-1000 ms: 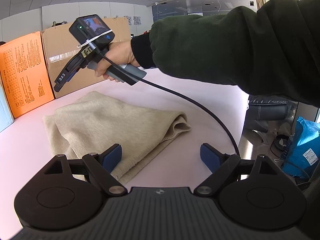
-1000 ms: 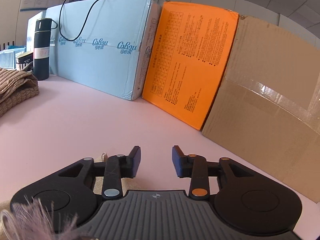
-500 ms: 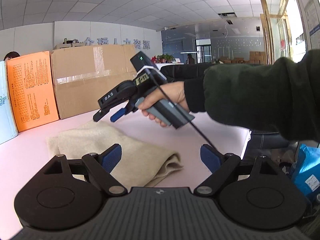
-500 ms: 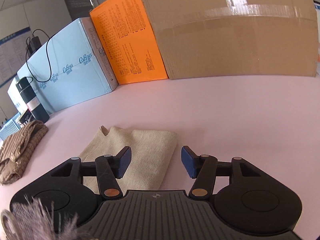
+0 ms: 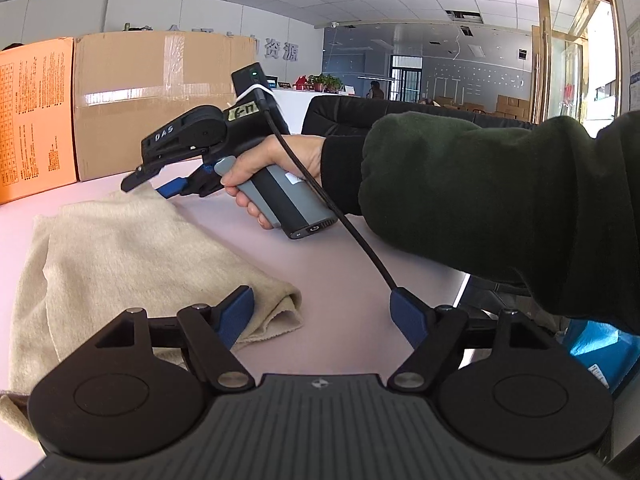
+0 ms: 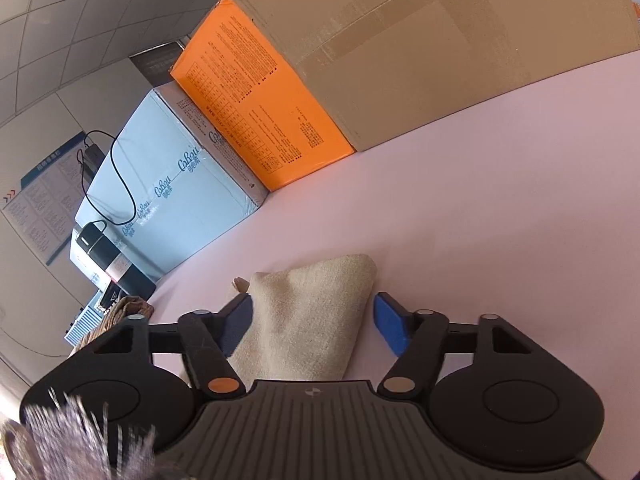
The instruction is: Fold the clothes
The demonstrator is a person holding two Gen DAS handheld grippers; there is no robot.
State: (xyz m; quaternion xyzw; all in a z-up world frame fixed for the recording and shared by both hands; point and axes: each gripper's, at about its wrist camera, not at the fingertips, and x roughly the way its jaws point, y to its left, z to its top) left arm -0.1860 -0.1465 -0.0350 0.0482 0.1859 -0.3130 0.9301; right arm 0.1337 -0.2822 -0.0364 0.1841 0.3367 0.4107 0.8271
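"CoBou" lettering on blue box [image 6: 168,200]

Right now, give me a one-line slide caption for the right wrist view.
Open right gripper poised over a folded beige cloth on the pink table, boxes lined up behind.

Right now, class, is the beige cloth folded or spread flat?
Folded: the beige cloth lies doubled, with layered edges showing at its near corner.
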